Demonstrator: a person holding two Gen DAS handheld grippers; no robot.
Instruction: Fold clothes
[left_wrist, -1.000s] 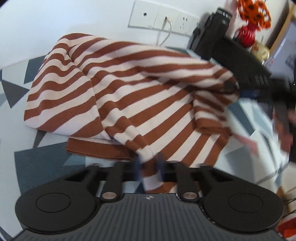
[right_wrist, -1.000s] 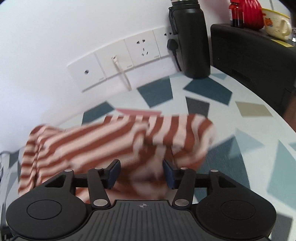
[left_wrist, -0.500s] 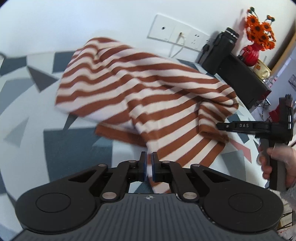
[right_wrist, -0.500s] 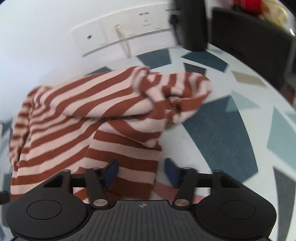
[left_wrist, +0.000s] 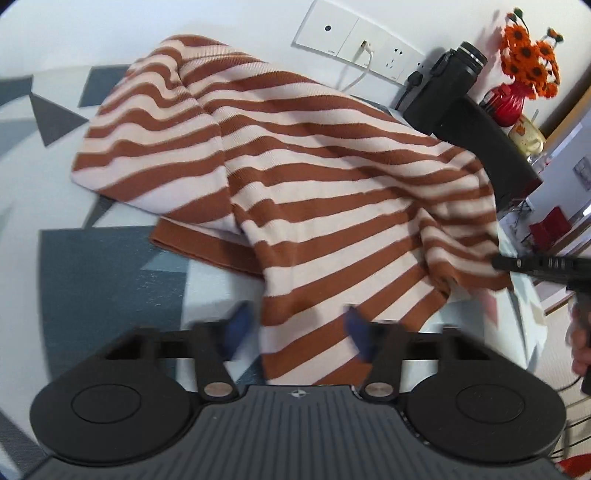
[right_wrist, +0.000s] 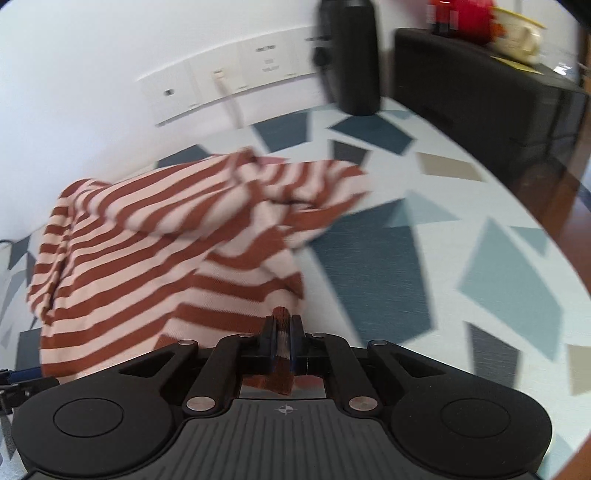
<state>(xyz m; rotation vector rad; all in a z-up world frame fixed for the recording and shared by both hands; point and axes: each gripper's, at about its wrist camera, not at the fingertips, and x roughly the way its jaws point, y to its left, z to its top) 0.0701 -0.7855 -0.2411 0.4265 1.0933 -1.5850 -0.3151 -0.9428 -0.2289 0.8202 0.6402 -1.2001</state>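
A brown-and-cream striped sweater (left_wrist: 314, 177) lies rumpled on the patterned table (left_wrist: 110, 280); it also shows in the right wrist view (right_wrist: 155, 236). My left gripper (left_wrist: 299, 328) is open, its blue-padded jaws spread either side of the sweater's near edge, which lies between them. My right gripper (right_wrist: 282, 332) is shut on the sweater's brown hem, pinched between its pads. The right gripper also shows at the right edge of the left wrist view (left_wrist: 517, 264), at the sweater's far corner.
A white socket panel (left_wrist: 354, 44) with a plugged cable is on the wall. A black bottle (right_wrist: 351, 55) and a black cabinet (right_wrist: 480, 88) stand at the table's back right. A red vase with orange flowers (left_wrist: 524, 70) sits on the cabinet.
My left gripper has opened and let go of the sweater's edge. My right gripper has closed on the sweater's brown hem.
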